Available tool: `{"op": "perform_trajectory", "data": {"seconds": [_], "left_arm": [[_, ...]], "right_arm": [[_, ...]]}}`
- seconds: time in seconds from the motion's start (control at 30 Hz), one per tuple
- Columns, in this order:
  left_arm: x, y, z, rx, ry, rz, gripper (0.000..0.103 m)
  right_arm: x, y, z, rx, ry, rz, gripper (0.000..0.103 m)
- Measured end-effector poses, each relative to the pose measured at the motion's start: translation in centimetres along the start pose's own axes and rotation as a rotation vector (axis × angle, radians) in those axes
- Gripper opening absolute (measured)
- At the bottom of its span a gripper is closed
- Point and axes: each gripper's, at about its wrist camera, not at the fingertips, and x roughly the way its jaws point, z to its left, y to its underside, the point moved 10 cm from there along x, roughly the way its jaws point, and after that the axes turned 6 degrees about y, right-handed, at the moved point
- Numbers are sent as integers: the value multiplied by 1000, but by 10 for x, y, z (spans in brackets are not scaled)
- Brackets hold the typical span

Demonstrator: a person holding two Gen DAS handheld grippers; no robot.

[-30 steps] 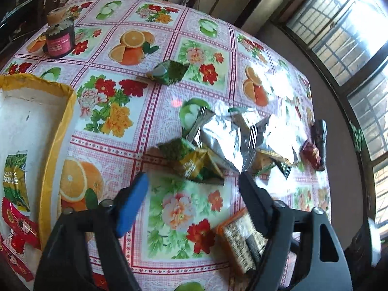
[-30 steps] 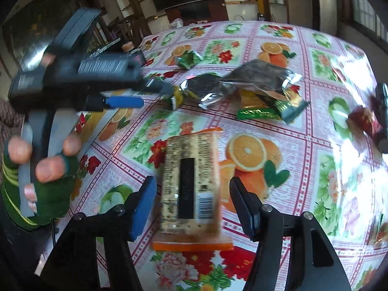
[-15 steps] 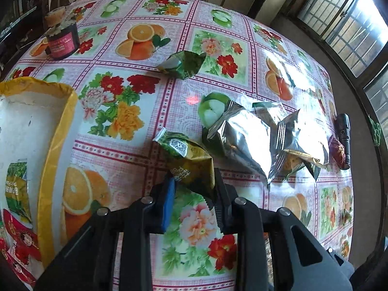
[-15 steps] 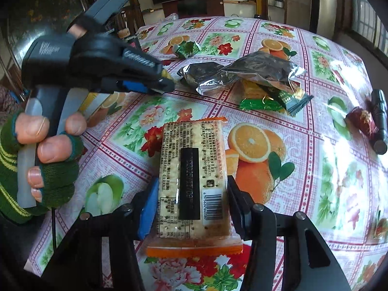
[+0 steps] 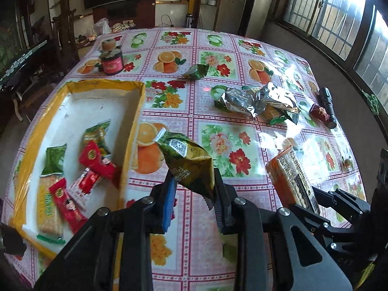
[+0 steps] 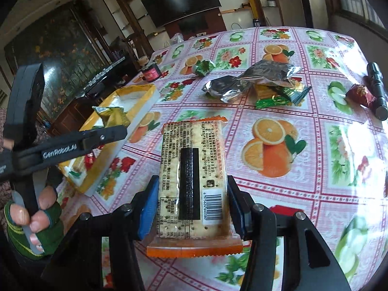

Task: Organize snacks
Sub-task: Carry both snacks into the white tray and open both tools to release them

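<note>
Pinching green snack packet (image 5: 188,162) in left claw (image 5: 194,194), cracker pack (image 6: 192,181) in right claw (image 6: 192,208)

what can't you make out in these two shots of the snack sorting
- Left wrist view: the near corner of the yellow-rimmed box is hidden by the left gripper.
- Left wrist view: the print on the green packet is too small to read.
- Right wrist view: the snacks under the silver bags are mostly covered.
- Right wrist view: the cracker pack hides the table beneath it.
</note>
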Motion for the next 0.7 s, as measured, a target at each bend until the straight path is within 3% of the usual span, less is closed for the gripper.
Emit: {"op": "perform_trajectory", "data": {"seconds": [0.3, 0.4, 0.7], "left_arm": [[-47, 12, 57, -36, -128, -74, 30], [-57, 15, 79, -70, -140, -89, 30], [-66, 29, 131, -146, -164, -91, 30]], "right_arm": [[2, -6, 48, 51, -160, 1, 53], [5, -11, 61, 84, -217, -2, 52], [19, -26, 95, 86, -269, 7, 52]]}}
